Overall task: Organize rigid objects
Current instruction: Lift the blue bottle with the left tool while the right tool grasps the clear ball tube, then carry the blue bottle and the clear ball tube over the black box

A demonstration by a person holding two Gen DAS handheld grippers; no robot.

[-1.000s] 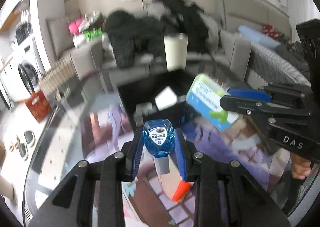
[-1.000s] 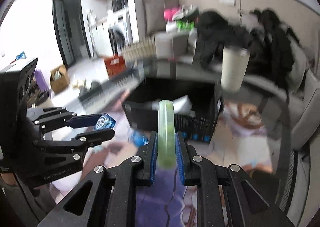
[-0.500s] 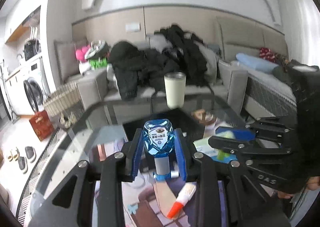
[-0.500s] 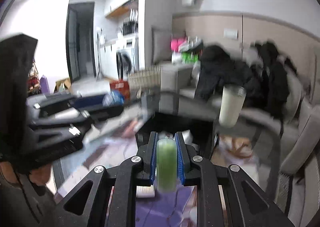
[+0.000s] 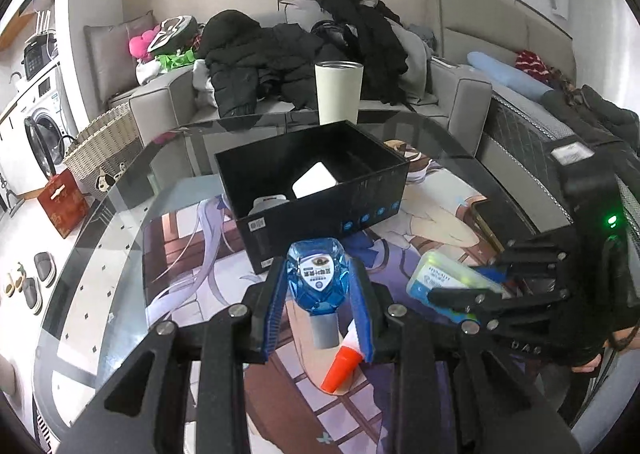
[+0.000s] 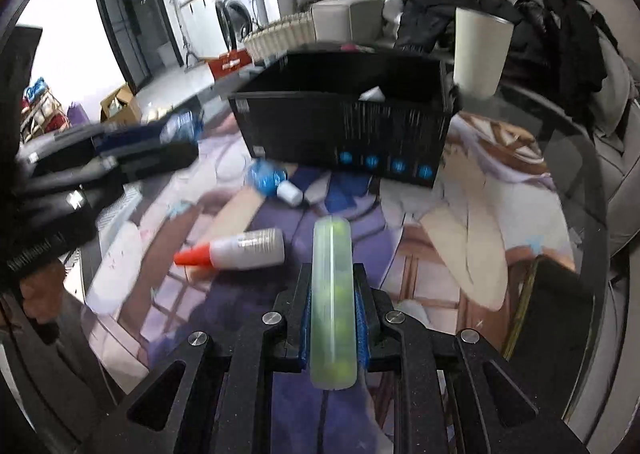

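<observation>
Blue bottle (image 5: 318,281): clamped between left gripper (image 5: 319,286) jaws, held above the surface, just short of the box (image 5: 320,190) front wall. Faceted clear-blue plastic body, hard and glossy, printed label facing camera, grey cylindrical cap pointing down toward the gripper body.

Green case (image 6: 333,306): clamped edge-on between right gripper (image 6: 334,310) jaws, also off the surface. Translucent pale-green plastic, flat and rounded at the ends, yellowish lumps visible inside; white-and-blue label seen from the left wrist view. Pads blue, ribbed, on black matte gripper frames.

Progress, judged: partway. Box already holds a white rounded-corner block (image 5: 314,184) and a pale grey item next to it, partly hidden by the wall. Two items in hand, neither yet over the opening. Remaining on the surface: glue bottle (image 6: 240,250), lying on its side, translucent white with orange conical tip, below the left gripper; a second blue bottle with white cap (image 6: 274,182), lying on its side just before the box front.

Box: rigid, black, rectangular, open top, thin inner divider, row of blue round marks on front wall. Surface (image 5: 120,222): dark glass, rounded edge, small diamond-dot pattern near the rim, mostly covered by a smooth printed mat (image 6: 460,214) in purple and skin tones. Cream tumbler (image 5: 338,92), smooth, cylindrical, upright behind the box.
</observation>
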